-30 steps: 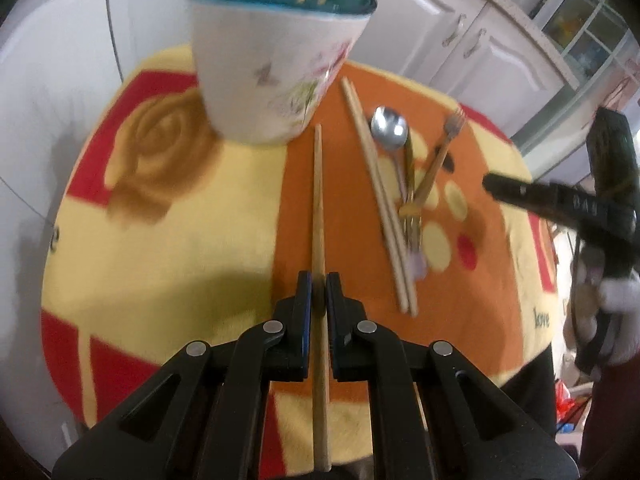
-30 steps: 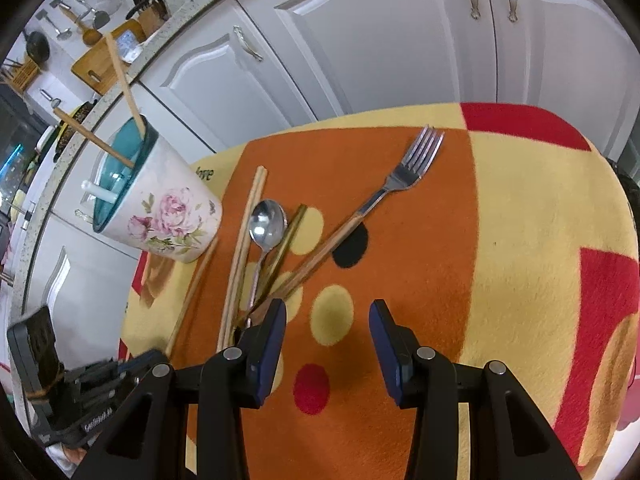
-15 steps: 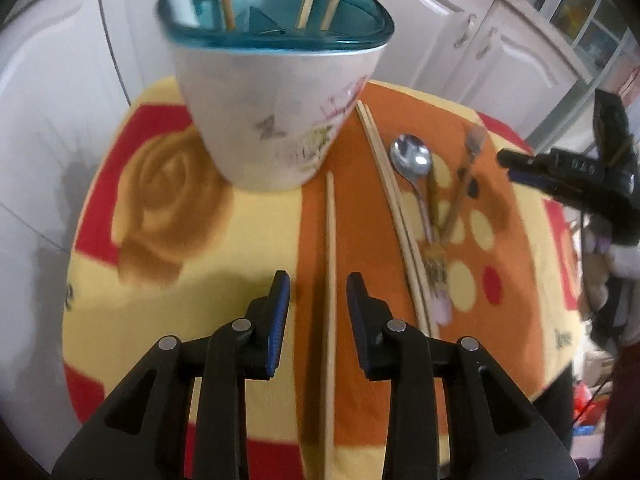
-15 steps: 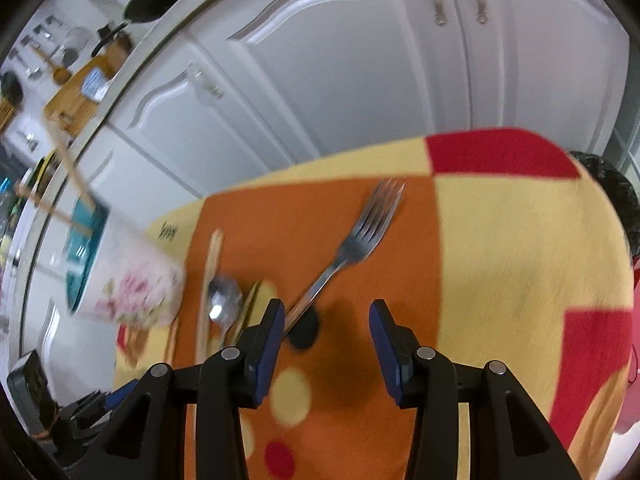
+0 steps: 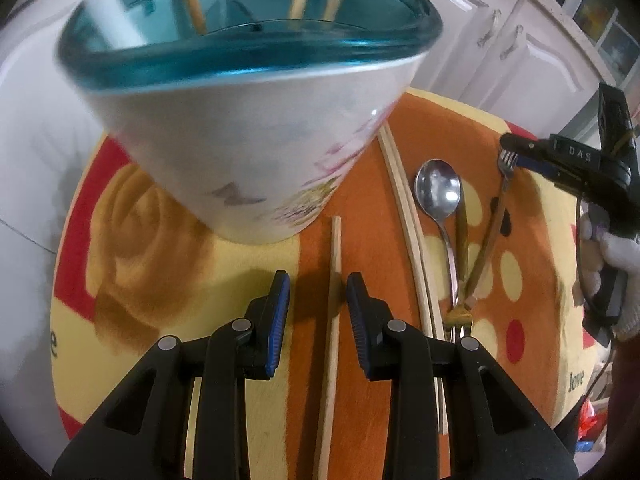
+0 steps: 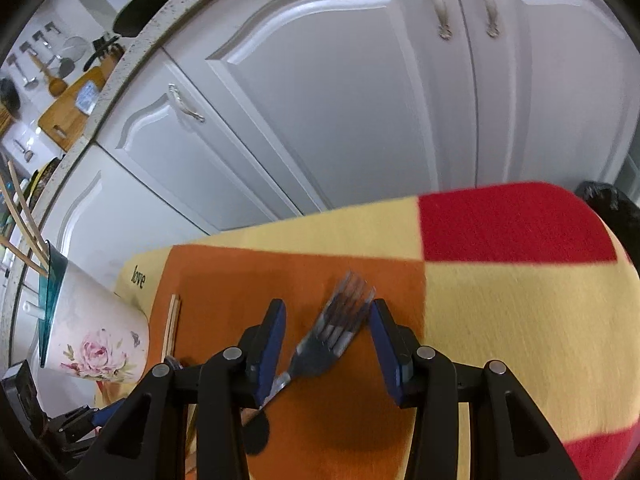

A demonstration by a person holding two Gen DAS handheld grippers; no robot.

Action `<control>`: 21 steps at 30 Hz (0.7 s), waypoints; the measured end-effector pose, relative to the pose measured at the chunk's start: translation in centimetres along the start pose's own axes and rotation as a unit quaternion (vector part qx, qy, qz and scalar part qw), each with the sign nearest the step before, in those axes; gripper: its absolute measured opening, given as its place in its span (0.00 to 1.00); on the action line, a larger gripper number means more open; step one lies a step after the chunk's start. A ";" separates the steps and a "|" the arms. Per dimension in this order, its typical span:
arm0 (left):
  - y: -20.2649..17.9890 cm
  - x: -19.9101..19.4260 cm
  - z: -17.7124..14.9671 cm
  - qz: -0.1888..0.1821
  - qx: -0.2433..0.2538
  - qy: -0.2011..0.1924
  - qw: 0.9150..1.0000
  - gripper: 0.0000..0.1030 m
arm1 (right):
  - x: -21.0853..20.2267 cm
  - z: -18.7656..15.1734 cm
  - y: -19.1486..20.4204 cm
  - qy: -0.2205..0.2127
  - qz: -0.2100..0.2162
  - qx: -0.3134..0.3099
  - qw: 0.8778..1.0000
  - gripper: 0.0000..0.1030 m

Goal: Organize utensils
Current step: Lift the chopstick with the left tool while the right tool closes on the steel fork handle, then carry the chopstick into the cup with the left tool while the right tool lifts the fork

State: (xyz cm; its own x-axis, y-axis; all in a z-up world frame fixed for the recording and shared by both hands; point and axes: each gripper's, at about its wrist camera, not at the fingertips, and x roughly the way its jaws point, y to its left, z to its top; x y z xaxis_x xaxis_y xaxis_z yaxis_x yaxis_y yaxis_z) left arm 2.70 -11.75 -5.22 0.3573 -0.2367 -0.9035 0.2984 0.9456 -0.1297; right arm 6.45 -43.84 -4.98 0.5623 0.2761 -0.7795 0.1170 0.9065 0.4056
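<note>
A white floral utensil holder (image 5: 256,136) with a teal rim holds several chopsticks and a white handle; it also shows in the right wrist view (image 6: 92,332). My left gripper (image 5: 318,284) is open, its jaws on either side of a single wooden chopstick (image 5: 333,300) lying on the cloth just in front of the holder. My right gripper (image 6: 326,324) is open with the head of a metal fork (image 6: 332,336) between its jaws. The fork (image 5: 490,232), a spoon (image 5: 438,196), a pair of chopsticks (image 5: 404,208) and another utensil lie side by side in the left wrist view.
The table carries an orange, yellow and red cloth (image 6: 500,300). White cabinet doors (image 6: 360,92) stand close behind it. The right gripper's body (image 5: 580,168) and a gloved hand show at the right in the left wrist view.
My left gripper has opened, let go of the single chopstick and moved closer to the holder. My right gripper has moved forward so the fork head now sits between its jaws.
</note>
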 end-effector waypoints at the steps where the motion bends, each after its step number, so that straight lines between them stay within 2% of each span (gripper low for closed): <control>1: -0.2 0.1 0.1 0.003 0.004 0.000 1.000 0.27 | 0.2 0.0 0.1 0.002 0.001 -0.005 1.000 0.30; 2: -0.4 0.2 0.1 0.006 0.007 -0.001 1.000 0.27 | 0.4 0.1 0.1 0.007 0.001 -0.011 1.000 0.17; 3: -0.7 0.3 0.2 0.011 0.012 -0.001 1.000 0.27 | 0.5 0.1 -0.1 0.007 0.004 -0.012 1.000 0.10; 5: -1.1 0.4 0.2 0.017 0.022 -0.002 1.000 0.27 | 0.3 -0.1 -0.3 0.006 0.016 -0.008 1.000 0.06; 7: -1.5 0.5 0.2 0.019 0.034 -0.004 0.999 0.25 | 0.0 -0.3 -0.4 0.005 0.025 -0.007 1.000 0.05; 9: -2.0 0.6 0.4 0.018 0.046 -0.006 0.999 0.07 | -0.4 -0.5 -0.2 0.003 0.025 -0.011 1.000 0.05; 13: -1.7 0.2 0.8 -0.025 0.027 -0.004 0.999 0.04 | -3.3 -0.8 0.8 -0.021 0.035 -0.024 0.999 0.04; 17: -0.7 -1.5 0.9 -0.060 0.009 -0.016 0.998 0.04 | -6.8 -0.9 2.1 -0.049 0.045 -0.044 0.997 0.03; 21: 0.6 -3.9 0.5 -0.069 -0.006 -0.035 0.997 0.04 | -10.0 -1.6 3.9 -0.070 0.052 -0.068 0.994 0.02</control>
State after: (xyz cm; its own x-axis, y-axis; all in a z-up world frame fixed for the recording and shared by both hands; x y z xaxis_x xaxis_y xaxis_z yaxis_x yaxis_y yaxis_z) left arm 1.90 -10.40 -1.58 0.3744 -0.3799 -0.8458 0.3390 0.9051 -0.2565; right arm 0.01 -42.50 3.63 0.6752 0.3314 -0.6590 -0.0536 0.9130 0.4043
